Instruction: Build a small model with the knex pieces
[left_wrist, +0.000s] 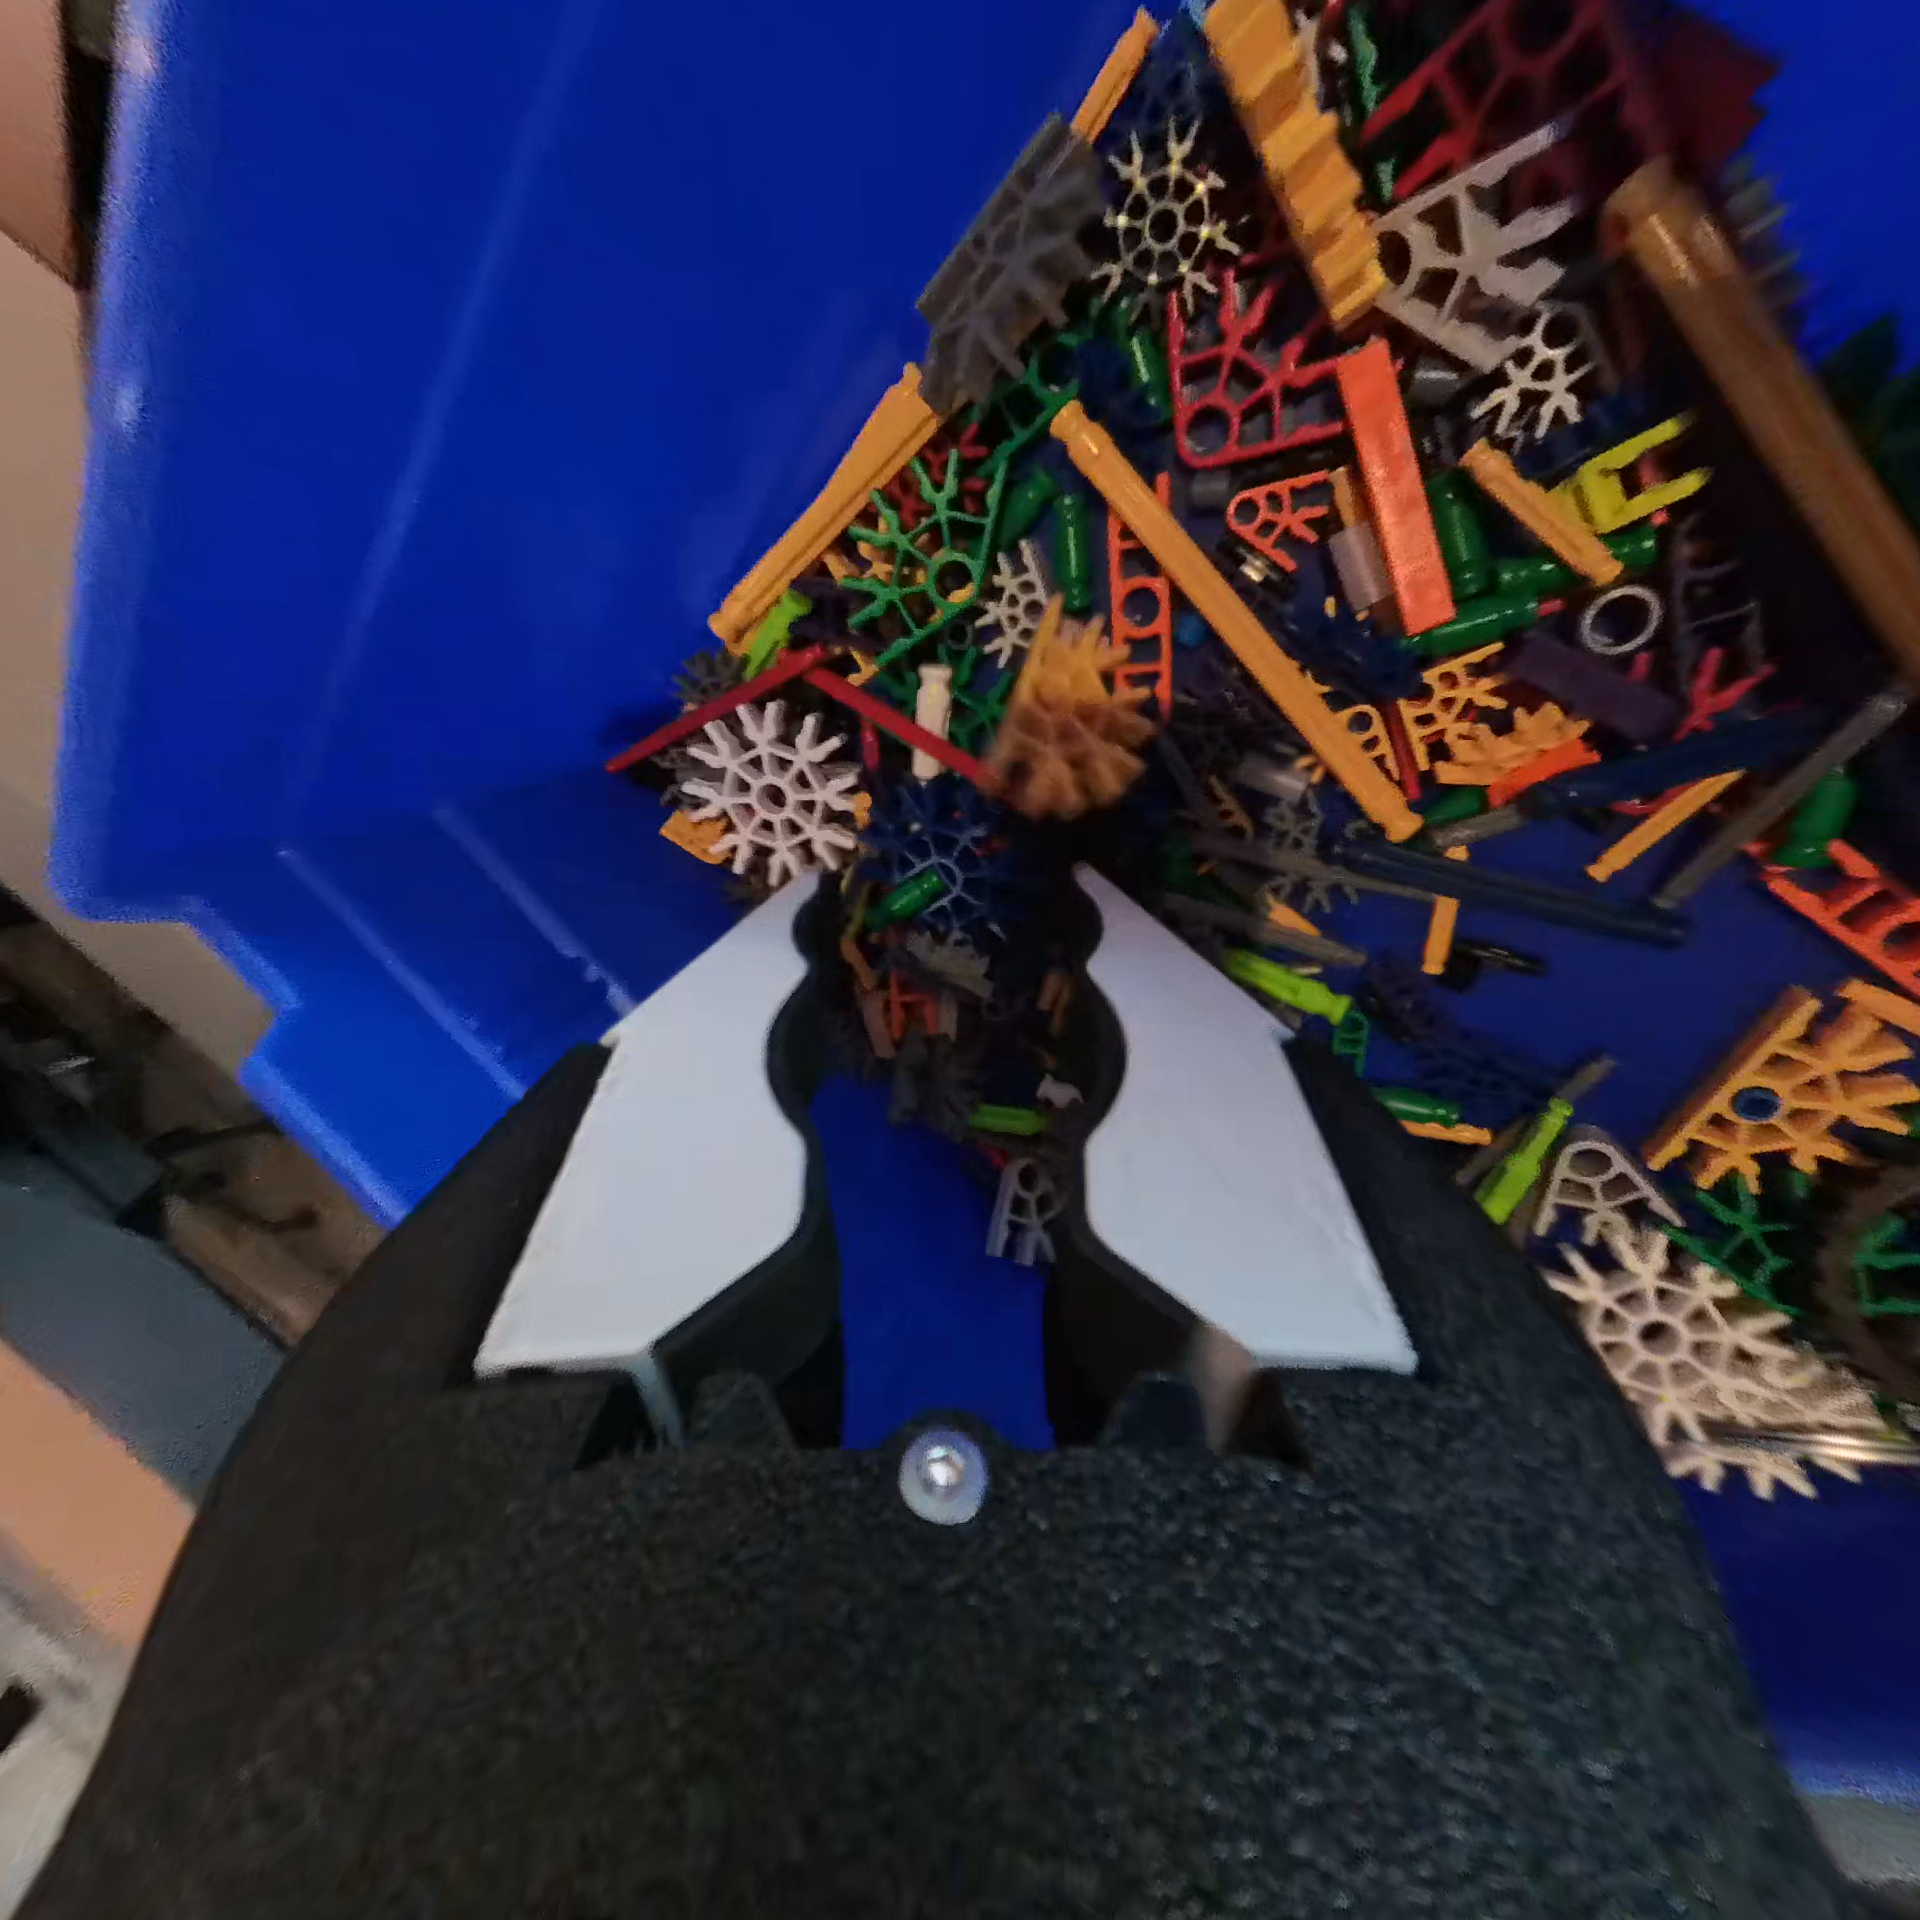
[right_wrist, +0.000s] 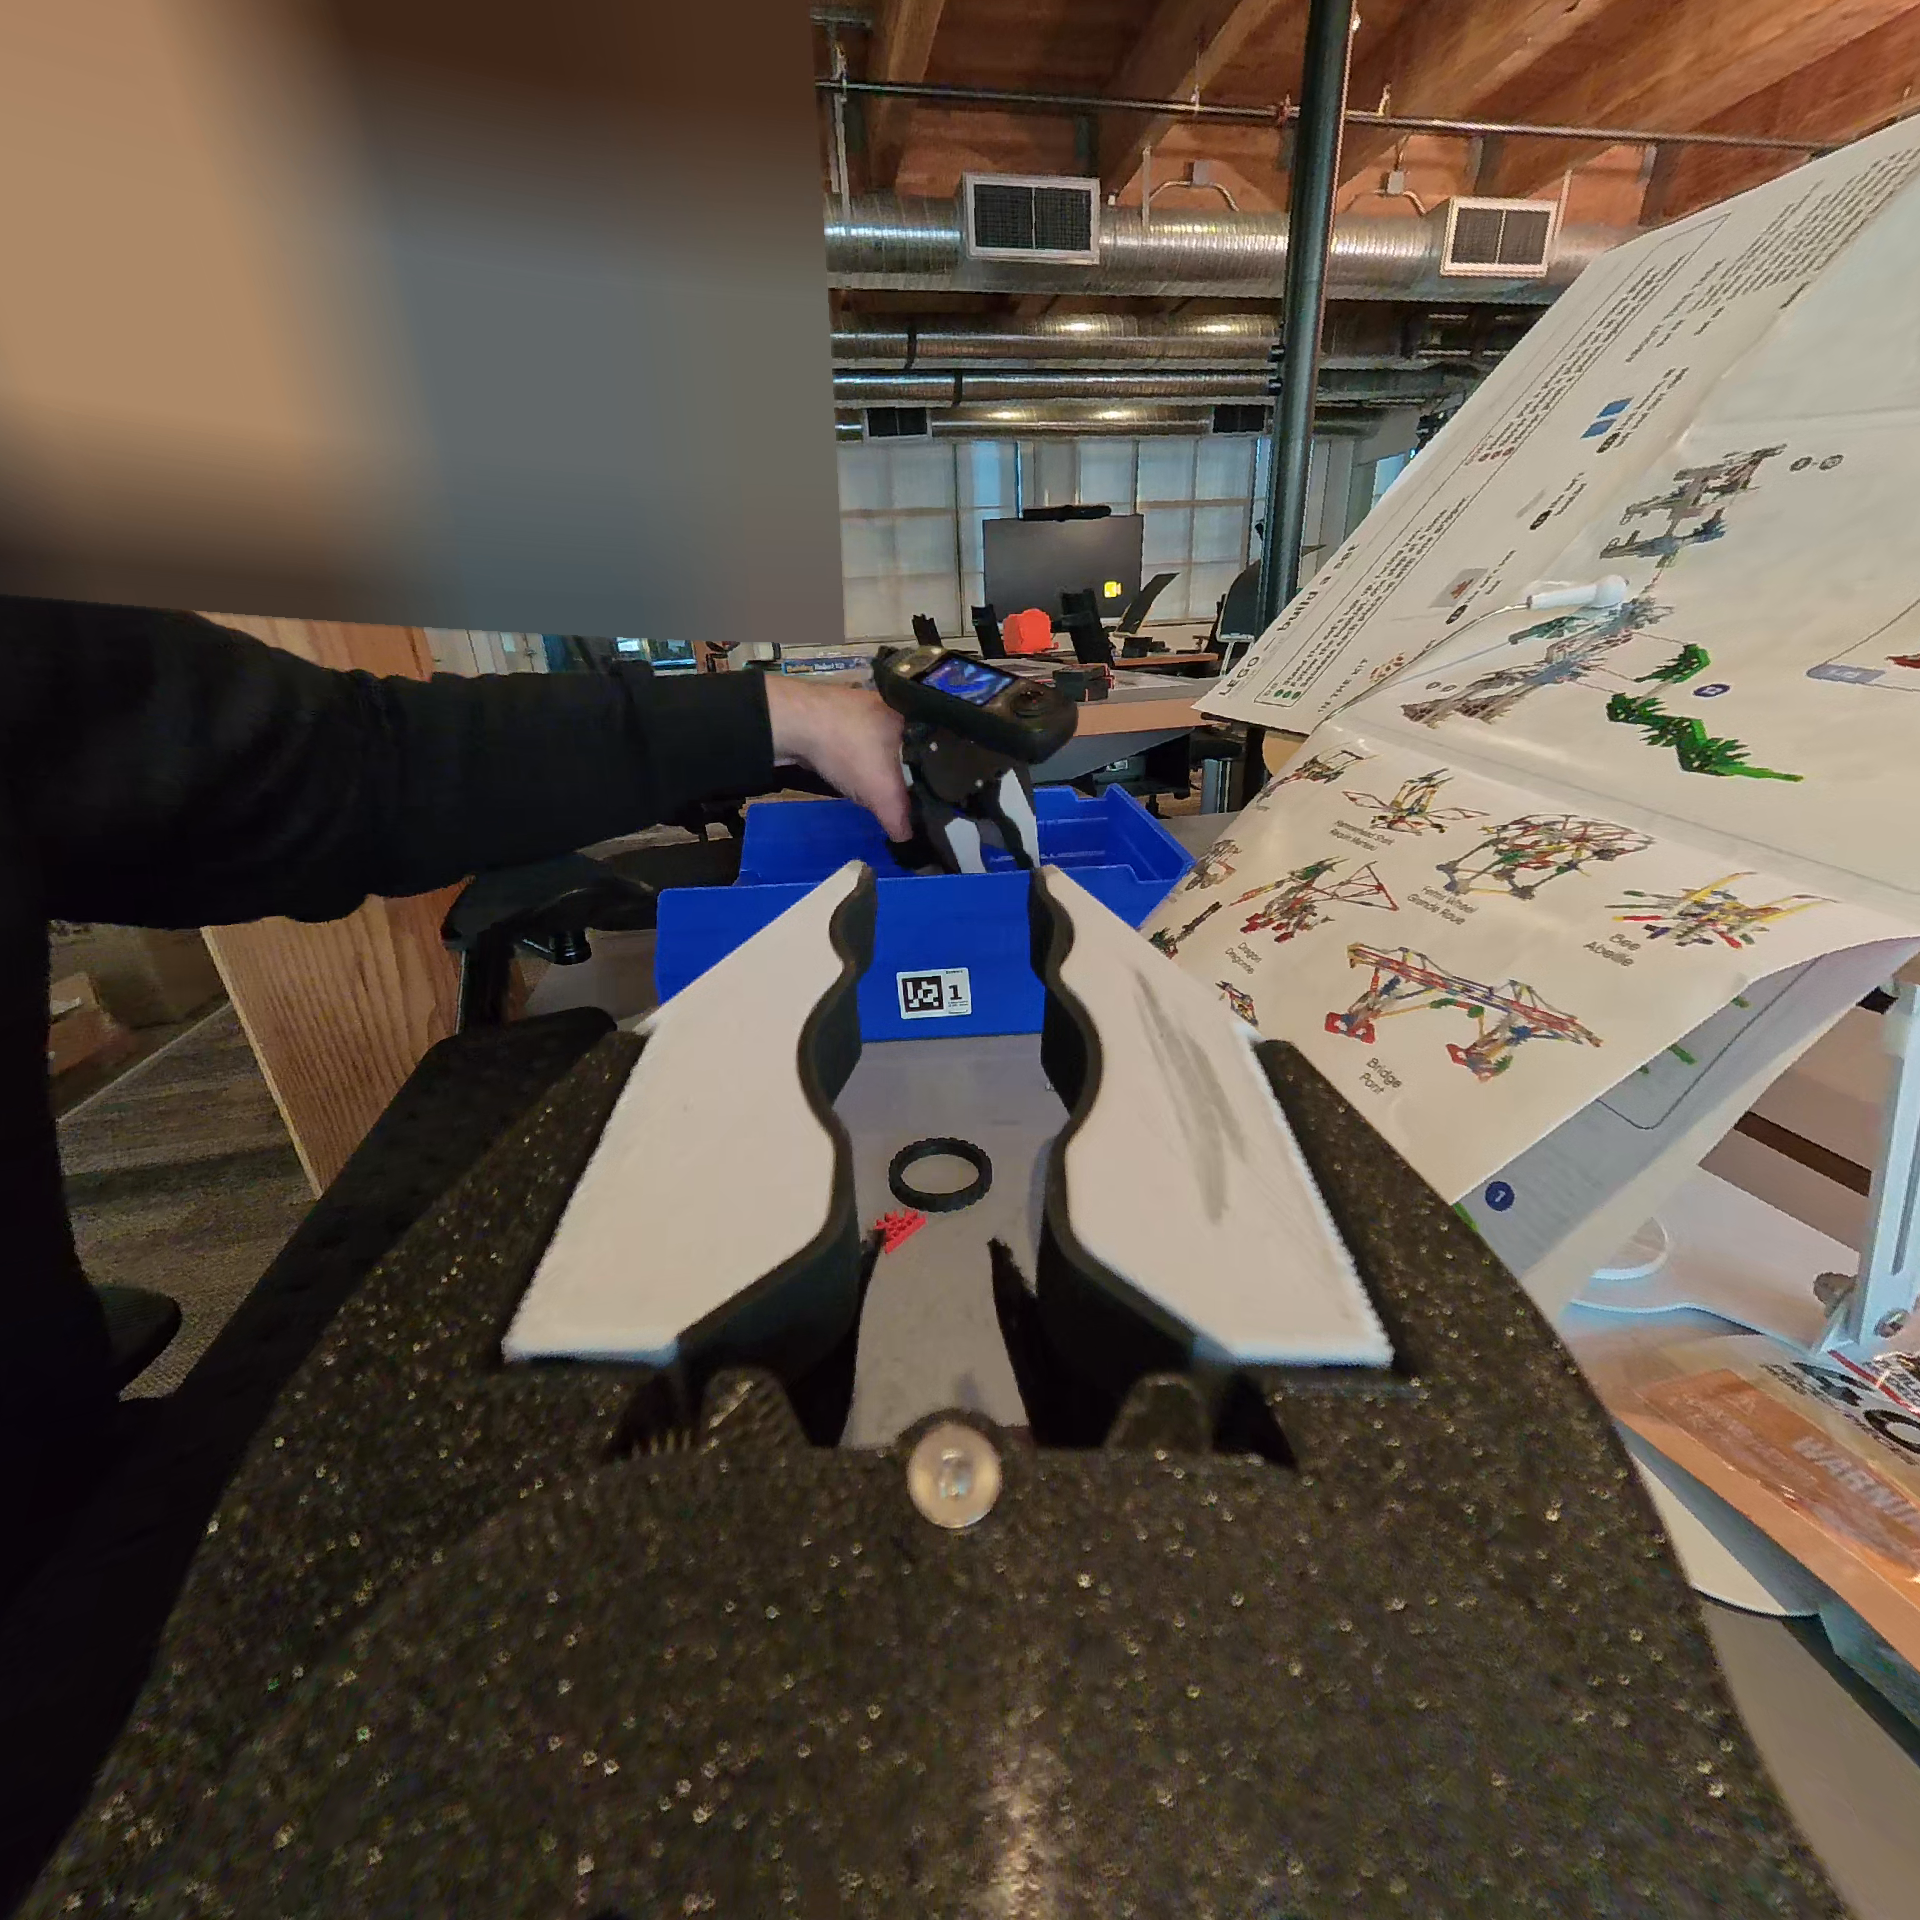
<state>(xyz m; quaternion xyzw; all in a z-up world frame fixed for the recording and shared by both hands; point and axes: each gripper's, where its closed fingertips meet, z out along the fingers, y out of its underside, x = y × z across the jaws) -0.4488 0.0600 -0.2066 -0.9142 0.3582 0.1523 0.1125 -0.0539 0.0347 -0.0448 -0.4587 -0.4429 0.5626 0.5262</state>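
Left wrist view looks down into a blue bin (left_wrist: 416, 520) where my left gripper (left_wrist: 945, 894) hangs with its fingers apart and nothing between them. Their tips sit just over a heap of small plastic building pieces (left_wrist: 1299, 540) piled toward the far right corner of the bin: rods, flat connectors and snowflake-shaped wheels in many colours. A white snowflake wheel (left_wrist: 774, 795) lies just beyond my left fingertip, and a dark blue one (left_wrist: 940, 857) lies right at the gap.

From the right wrist view, my right gripper (right_wrist: 951, 883) is over the grey tabletop (right_wrist: 935, 1340), fingers apart and empty. Between them on the tabletop lie a black ring (right_wrist: 939, 1174) and a small red piece (right_wrist: 900, 1229), close together. Farther on stands the blue bin (right_wrist: 769, 935), with my left gripper (right_wrist: 987, 831) dipped into it. An open instruction sheet (right_wrist: 1558, 831) leans at the right edge.
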